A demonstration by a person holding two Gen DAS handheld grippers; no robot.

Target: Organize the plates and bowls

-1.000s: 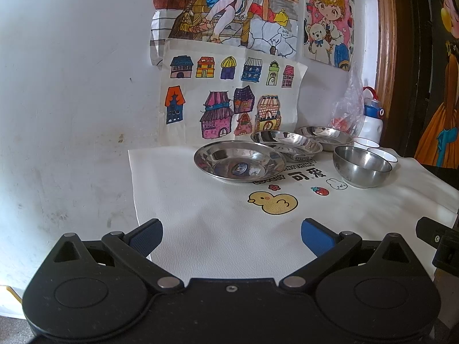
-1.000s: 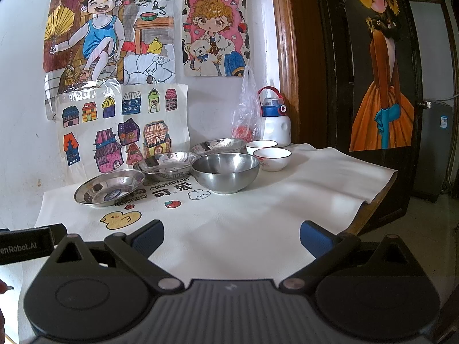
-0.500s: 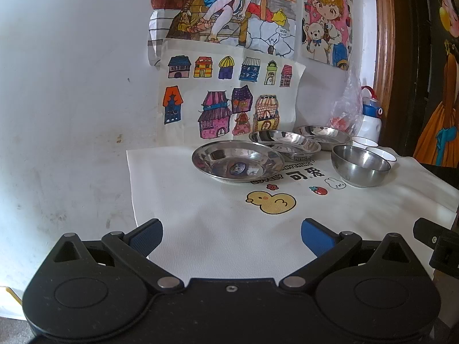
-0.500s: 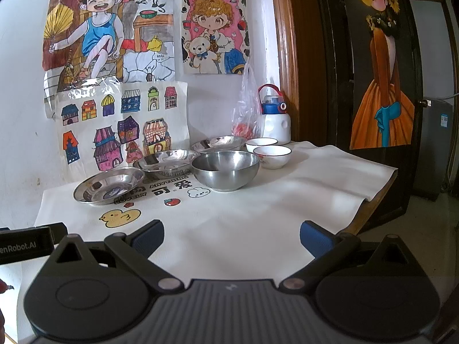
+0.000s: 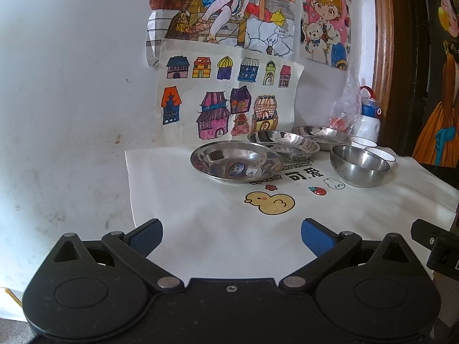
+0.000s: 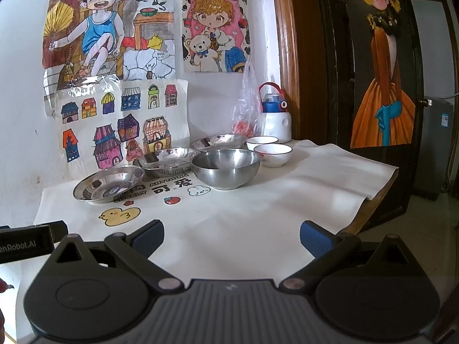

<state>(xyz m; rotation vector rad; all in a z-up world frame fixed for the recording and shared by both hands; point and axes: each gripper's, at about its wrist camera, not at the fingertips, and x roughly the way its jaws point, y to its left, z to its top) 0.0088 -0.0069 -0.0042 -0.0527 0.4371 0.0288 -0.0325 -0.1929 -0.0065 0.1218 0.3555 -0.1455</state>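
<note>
Three steel plates stand in a row along the wall: the nearest plate [image 5: 236, 164] [image 6: 108, 183], the middle plate [image 5: 282, 144] [image 6: 166, 160] and the far plate [image 5: 322, 136] [image 6: 219, 142]. A steel bowl [image 5: 360, 166] [image 6: 226, 167] sits in front of them. Two white ceramic bowls [image 6: 272, 154] [image 5: 380, 154] stand behind it to the right. My left gripper [image 5: 231, 236] is open and empty, over the near cloth, well short of the nearest plate. My right gripper [image 6: 231, 236] is open and empty, over the near cloth, well short of the steel bowl.
A white printed cloth [image 6: 287, 197] covers the table; its right edge [image 6: 375, 192] drops off by a dark door. A white and blue bottle [image 6: 276, 114] and a plastic bag [image 6: 246, 106] stand at the back against the wall with drawings.
Both grippers have shifted very slightly; the scene sits a little lower in the views. Nothing on the table has moved.
</note>
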